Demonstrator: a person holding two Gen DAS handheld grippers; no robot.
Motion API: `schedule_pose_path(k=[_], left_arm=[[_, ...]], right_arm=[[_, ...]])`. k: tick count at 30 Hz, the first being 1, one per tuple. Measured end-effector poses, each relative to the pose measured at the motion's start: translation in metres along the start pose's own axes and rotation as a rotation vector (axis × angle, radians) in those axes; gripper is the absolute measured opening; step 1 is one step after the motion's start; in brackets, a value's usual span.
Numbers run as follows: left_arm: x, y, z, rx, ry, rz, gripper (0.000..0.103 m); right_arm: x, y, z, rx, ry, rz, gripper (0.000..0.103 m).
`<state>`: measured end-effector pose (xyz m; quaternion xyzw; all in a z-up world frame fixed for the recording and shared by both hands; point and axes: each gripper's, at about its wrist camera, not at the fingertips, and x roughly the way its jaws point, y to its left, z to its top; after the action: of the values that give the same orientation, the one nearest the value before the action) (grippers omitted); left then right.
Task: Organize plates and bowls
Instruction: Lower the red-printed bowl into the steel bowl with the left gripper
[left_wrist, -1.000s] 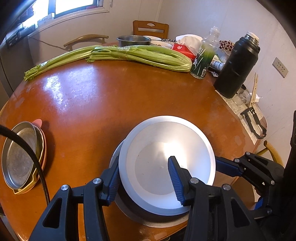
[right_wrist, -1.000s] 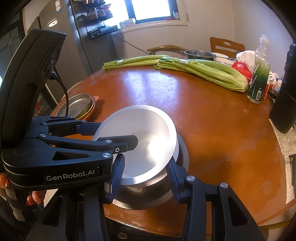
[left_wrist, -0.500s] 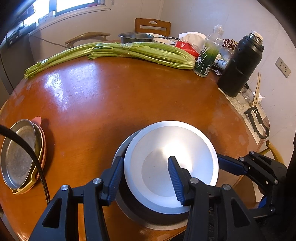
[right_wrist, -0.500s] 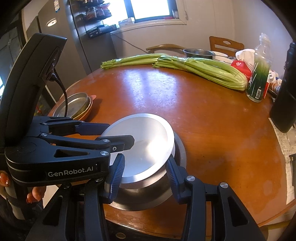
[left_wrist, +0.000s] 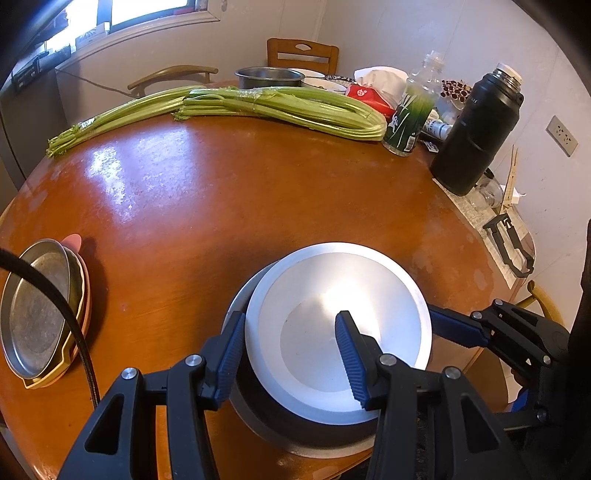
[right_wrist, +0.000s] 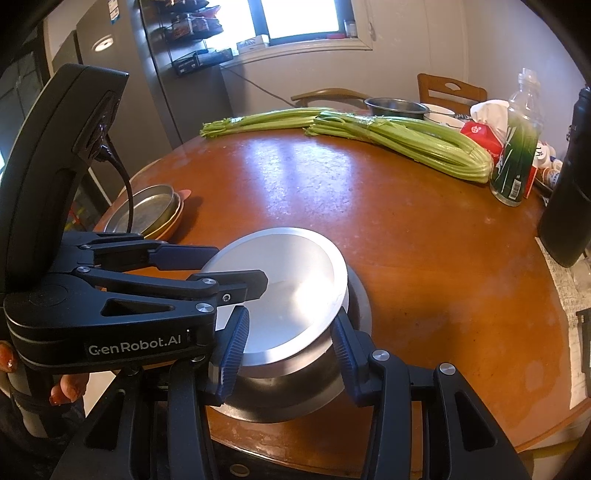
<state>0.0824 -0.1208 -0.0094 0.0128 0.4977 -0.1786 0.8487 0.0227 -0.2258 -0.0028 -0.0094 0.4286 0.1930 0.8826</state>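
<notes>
two sets of fingers clamp tilted upper bowl (left_wrist: 338, 325), mouth up, in lower bowl (left_wrist: 295, 432).

Browns, silvers and greens on a glossy table

The table (left_wrist: 229, 206) is reddish brown with pale window glare. The bowl (left_wrist: 338, 325) is bright matte silver, sitting in a darker grey steel bowl (right_wrist: 295, 387). The plates (left_wrist: 37, 314) stack dull grey metal over yellow and pink rims. The celery (left_wrist: 280, 107) is light green with paler stalks. The bottle (left_wrist: 408, 114) is clear with a green patterned label; the flask (left_wrist: 476, 129) is matte black with a pale cap; the carton (right_wrist: 480, 134) is red and white. The left gripper (left_wrist: 291, 354) and right gripper (right_wrist: 288, 347) are black with ribbed blue pads (left_wrist: 349, 362), the left one lettered in white.
</notes>
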Motion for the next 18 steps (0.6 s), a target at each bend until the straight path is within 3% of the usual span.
schedule_pose_path(k=[18], left_arm=[[-0.0006,0.0045,0.0,-0.012,-0.001,0.003,0.049]], right_arm=[[0.0051,-0.0081,0.0027,0.029,0.004,-0.022,0.047]])
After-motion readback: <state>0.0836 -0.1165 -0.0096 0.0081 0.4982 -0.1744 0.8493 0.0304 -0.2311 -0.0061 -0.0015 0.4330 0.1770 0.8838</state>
